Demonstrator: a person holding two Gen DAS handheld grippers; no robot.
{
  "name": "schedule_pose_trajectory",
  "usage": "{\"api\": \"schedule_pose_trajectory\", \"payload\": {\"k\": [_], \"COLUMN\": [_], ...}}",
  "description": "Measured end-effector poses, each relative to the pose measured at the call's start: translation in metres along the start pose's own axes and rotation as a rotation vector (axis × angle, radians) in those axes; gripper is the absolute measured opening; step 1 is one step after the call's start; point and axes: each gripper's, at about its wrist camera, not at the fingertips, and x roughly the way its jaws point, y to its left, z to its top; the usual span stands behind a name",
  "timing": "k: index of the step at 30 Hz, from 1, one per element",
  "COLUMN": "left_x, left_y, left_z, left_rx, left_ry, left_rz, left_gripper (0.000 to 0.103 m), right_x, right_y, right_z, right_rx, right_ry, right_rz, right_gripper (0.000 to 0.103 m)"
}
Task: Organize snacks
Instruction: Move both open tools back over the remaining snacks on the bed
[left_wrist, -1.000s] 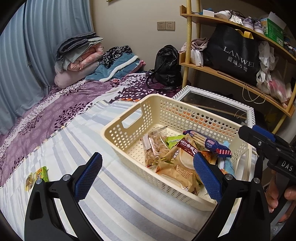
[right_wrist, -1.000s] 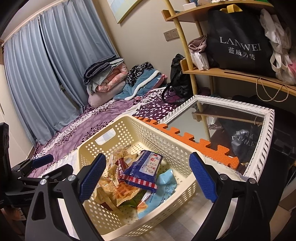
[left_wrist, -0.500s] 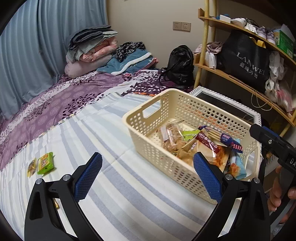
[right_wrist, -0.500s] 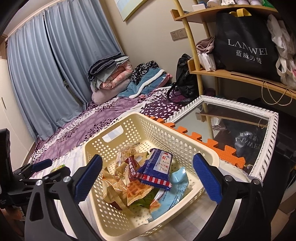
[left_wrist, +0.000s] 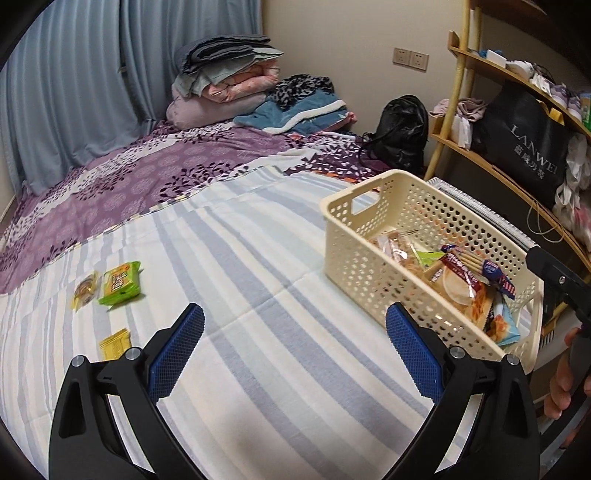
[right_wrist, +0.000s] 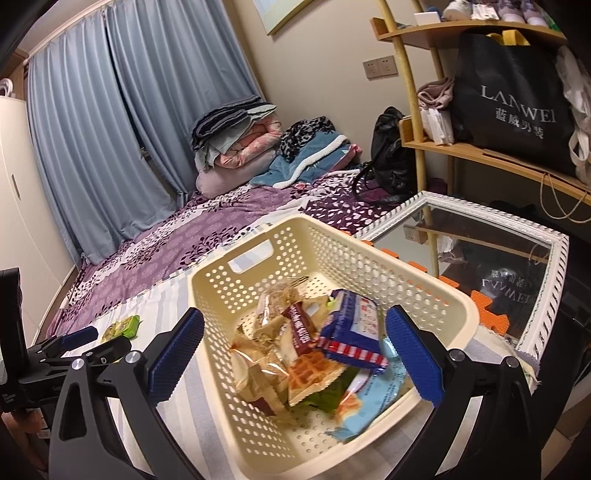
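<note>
A cream perforated basket (left_wrist: 354, 236) (right_wrist: 221, 295) sits on the striped bed cover and holds several snack packs, with a blue biscuit pack (right_wrist: 352, 332) on top. Three snacks lie loose on the cover at the left: a green pack (left_wrist: 120, 282), a small clear-wrapped one (left_wrist: 85, 290) and a yellow sachet (left_wrist: 114, 343). My left gripper (left_wrist: 293, 350) is open over bare cover, between the loose snacks and the basket. My right gripper (right_wrist: 293, 350) is open above the basket's near end, holding nothing.
A white-framed mirror (right_wrist: 546, 280) lies beside the bed at the right, with orange foam mat (right_wrist: 480, 301) along its edge. A wooden shelf (right_wrist: 491, 155) carries a black bag. Folded blankets (left_wrist: 229, 74) and a black backpack (left_wrist: 400, 133) sit at the far end.
My left gripper has swung left, off the basket and towards the loose snacks, which now show more fully. My right gripper drew back a little from the basket.
</note>
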Motion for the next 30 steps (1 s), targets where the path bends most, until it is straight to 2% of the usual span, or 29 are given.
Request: {"api": "schedule_pose_trajectory", "payload": {"k": [15, 30], "left_x": [-0.013, -0.029], "left_y": [0.069, 0.155], "left_z": [-0.023, -0.061], "left_rx": [-0.123, -0.256], "left_ry": [0.001, 0.023], "left_rz": [0.101, 0.231], "left_gripper": [0.1, 0.1], "right_x": [-0.002, 0.005], "right_y": [0.044, 0.099], "right_z": [-0.004, -0.02], "right_rx": [-0.075, -0.184], "right_ry": [0.002, 0.059], "right_rz": [0.047, 0.121], "right_gripper": [0.098, 0.098]}}
